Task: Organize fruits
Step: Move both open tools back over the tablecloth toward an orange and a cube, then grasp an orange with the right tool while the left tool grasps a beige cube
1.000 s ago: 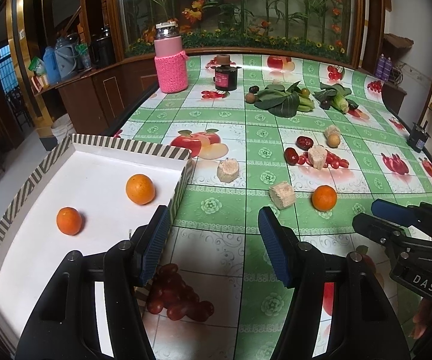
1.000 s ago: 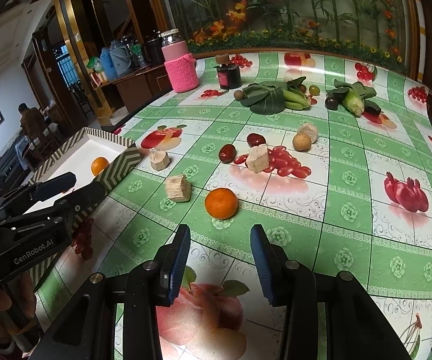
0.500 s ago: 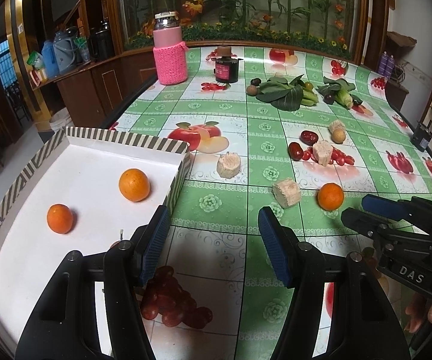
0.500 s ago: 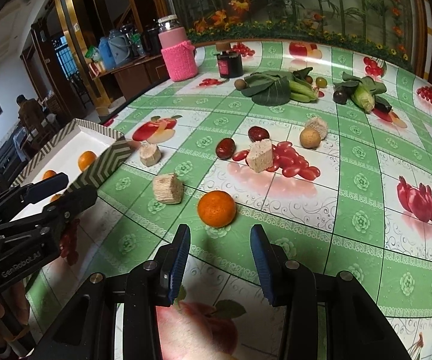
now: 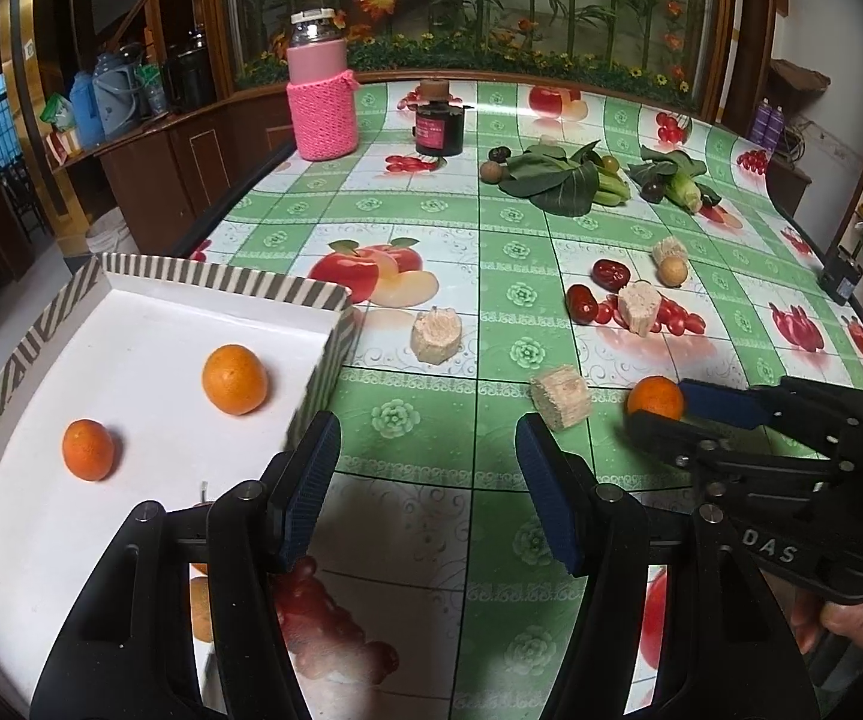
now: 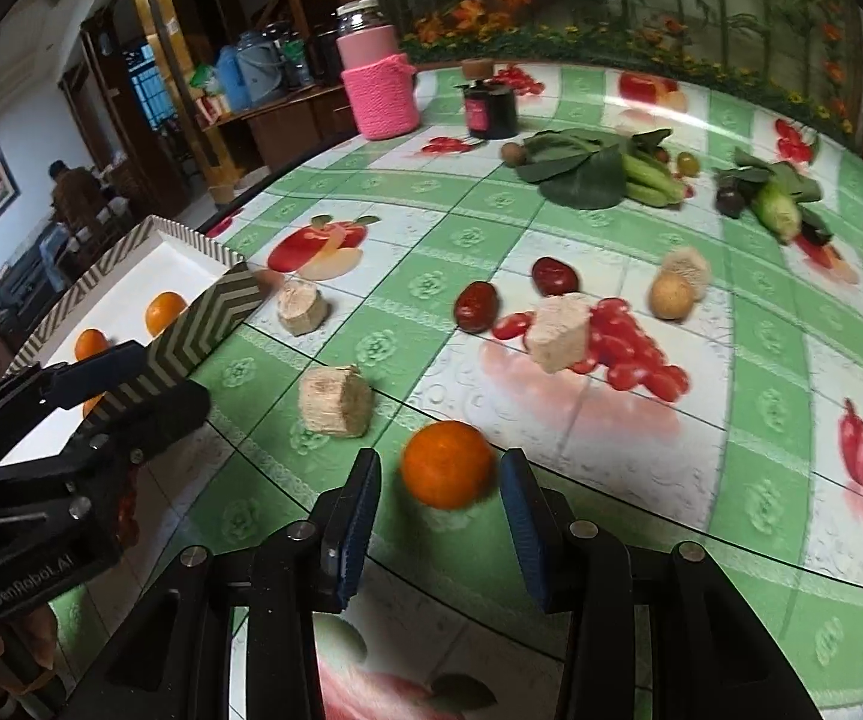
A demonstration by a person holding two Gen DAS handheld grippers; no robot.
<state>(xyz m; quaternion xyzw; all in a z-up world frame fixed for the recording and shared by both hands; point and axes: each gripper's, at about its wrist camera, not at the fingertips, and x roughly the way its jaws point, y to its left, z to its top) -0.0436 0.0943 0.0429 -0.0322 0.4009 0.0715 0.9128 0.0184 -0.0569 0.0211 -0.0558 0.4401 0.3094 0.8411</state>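
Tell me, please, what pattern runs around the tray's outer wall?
Grey-and-white zigzag stripes on the tray; right wrist view shows it best.

Dim indoor light | glare streak on glossy table far edge | right view motion-blurred | fisheye bends edges, dark corners

Orange mandarin; zigzag-striped white tray; green-checked fruit-print tablecloth; pink flask.
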